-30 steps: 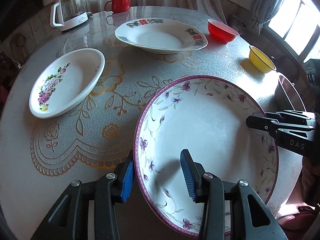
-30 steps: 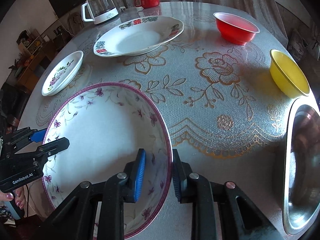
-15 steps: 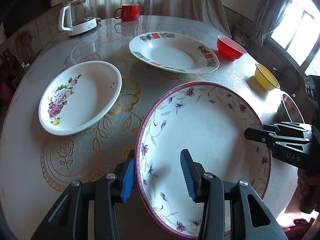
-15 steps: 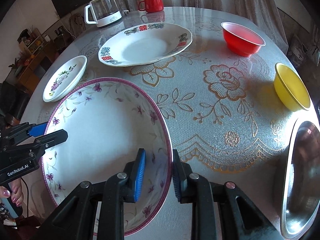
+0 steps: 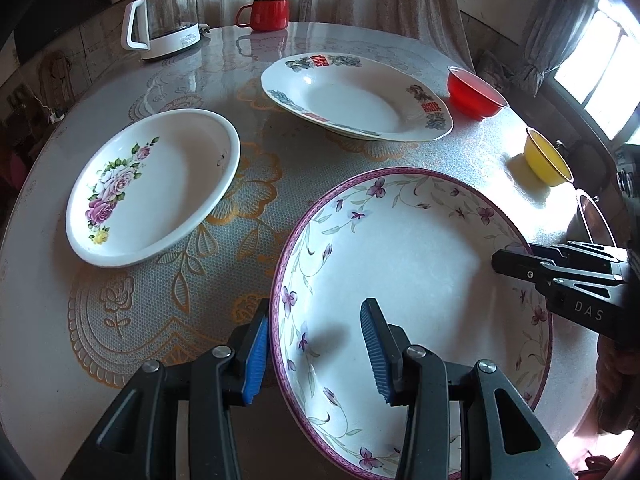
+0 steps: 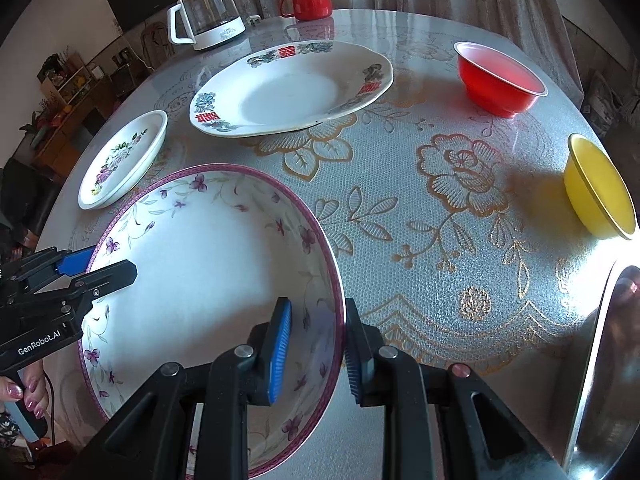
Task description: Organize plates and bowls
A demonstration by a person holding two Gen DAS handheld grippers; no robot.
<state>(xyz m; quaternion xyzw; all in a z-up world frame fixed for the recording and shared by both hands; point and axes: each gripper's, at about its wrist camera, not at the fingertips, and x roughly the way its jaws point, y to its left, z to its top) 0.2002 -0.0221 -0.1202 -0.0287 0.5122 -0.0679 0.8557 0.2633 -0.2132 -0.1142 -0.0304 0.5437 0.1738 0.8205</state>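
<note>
Your left gripper (image 5: pixel 312 354) has its fingers (image 5: pixel 256 356) set either side of the near rim of the purple-flowered bowl (image 5: pixel 408 280), one blue pad outside against the wall, the other inside and apart from it; whether they truly pinch, you cannot tell. Your right gripper (image 6: pixel 316 350) straddles the opposite rim, its fingers (image 6: pixel 280 348) close together with the wall between them, seemingly gripping it. The bowl sits between your two grippers at the near edge of the bench (image 6: pixel 420 208) and holds nothing. Just right of it lies a steel basin (image 6: pixel 608 380). Farther out, the rose plate (image 5: pixel 156 184) stands to the left and a yellow bowl (image 6: pixel 600 188) to the right, both empty. Beyond them are the wide patterned plate (image 6: pixel 292 88) and an empty red bowl (image 6: pixel 500 78). At the far edge stand a glass kettle (image 5: pixel 164 20) and a red mug (image 5: pixel 266 14).
</note>
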